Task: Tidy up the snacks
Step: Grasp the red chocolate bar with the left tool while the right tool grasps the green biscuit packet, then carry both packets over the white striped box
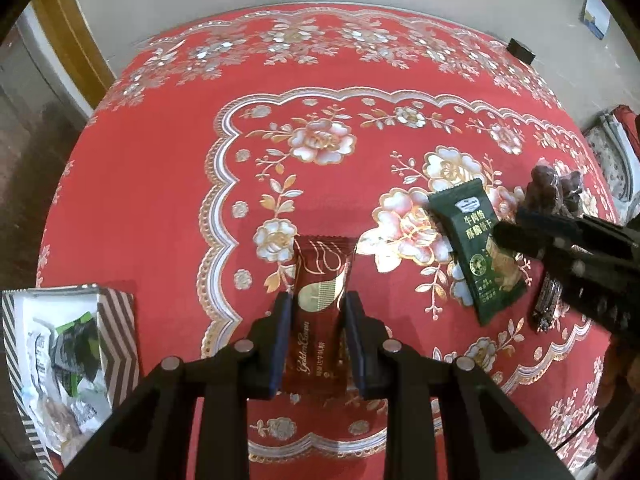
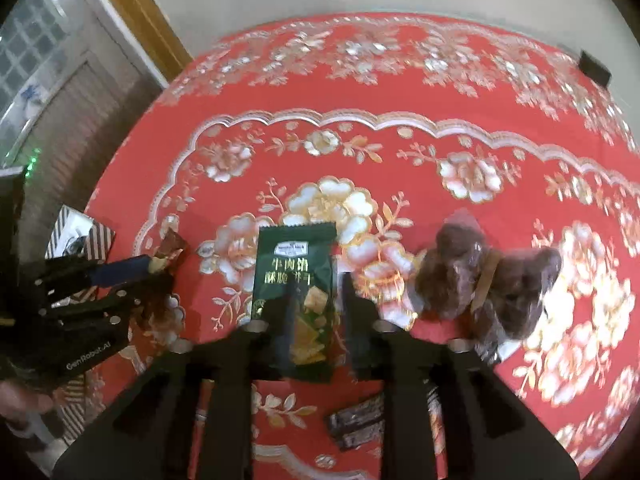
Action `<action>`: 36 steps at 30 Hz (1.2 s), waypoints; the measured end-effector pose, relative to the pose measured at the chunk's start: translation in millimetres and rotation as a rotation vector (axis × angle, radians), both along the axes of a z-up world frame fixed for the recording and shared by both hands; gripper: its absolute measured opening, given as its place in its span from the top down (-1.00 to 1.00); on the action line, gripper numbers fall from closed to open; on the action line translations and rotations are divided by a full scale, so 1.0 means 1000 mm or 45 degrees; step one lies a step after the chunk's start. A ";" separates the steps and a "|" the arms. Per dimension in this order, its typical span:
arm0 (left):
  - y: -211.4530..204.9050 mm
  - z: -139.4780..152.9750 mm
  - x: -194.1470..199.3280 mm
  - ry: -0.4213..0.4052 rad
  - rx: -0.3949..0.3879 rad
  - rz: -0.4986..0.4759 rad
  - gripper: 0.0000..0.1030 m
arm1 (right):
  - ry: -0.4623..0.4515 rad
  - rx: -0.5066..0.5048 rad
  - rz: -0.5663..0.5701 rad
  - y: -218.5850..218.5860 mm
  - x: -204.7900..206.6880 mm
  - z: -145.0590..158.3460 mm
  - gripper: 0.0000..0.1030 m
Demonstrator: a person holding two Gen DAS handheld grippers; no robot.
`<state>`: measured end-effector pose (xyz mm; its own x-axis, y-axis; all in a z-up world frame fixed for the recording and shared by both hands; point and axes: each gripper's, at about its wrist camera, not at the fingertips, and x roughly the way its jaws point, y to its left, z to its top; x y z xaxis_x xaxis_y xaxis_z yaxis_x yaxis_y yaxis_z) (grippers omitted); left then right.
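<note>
The left claw (image 1: 316,308) points steeply down at the worktop (image 1: 168,184), which is spread with a red flowered cloth. Its two fingers are drawn in narrow on a dark red snack packet (image 1: 320,312), one pad on each long edge, so the packet is held between them with its top end sticking out beyond the fingertips. To this claw's left, at the worktop's edge, stands a striped box (image 1: 116,336) with several wrapped snacks inside.

To the left claw's right lies a dark green snack packet (image 2: 296,280). The right claw (image 2: 316,284) hangs over it, about half open, with a finger on either side of the packet's lower half; the view is blurred there, but the pads seem to stand clear of the wrapper. Just right of this claw sits a clear bag of brown sweets (image 2: 480,280). Below the green packet, close to the claw's right finger, lies a small dark bar (image 2: 356,424).
</note>
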<state>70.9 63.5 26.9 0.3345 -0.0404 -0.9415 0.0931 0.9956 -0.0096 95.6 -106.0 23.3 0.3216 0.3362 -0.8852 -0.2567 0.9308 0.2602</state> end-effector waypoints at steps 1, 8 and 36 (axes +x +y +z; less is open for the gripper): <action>0.001 0.001 -0.001 -0.003 0.000 0.007 0.44 | 0.010 -0.012 -0.007 0.003 0.000 -0.001 -0.20; 0.003 -0.005 -0.003 0.023 0.006 0.016 0.41 | -0.026 -0.207 0.131 0.043 -0.009 -0.010 -0.21; 0.094 0.054 -0.066 -0.119 -0.028 0.174 0.44 | -0.090 0.010 0.218 0.077 -0.068 0.039 0.17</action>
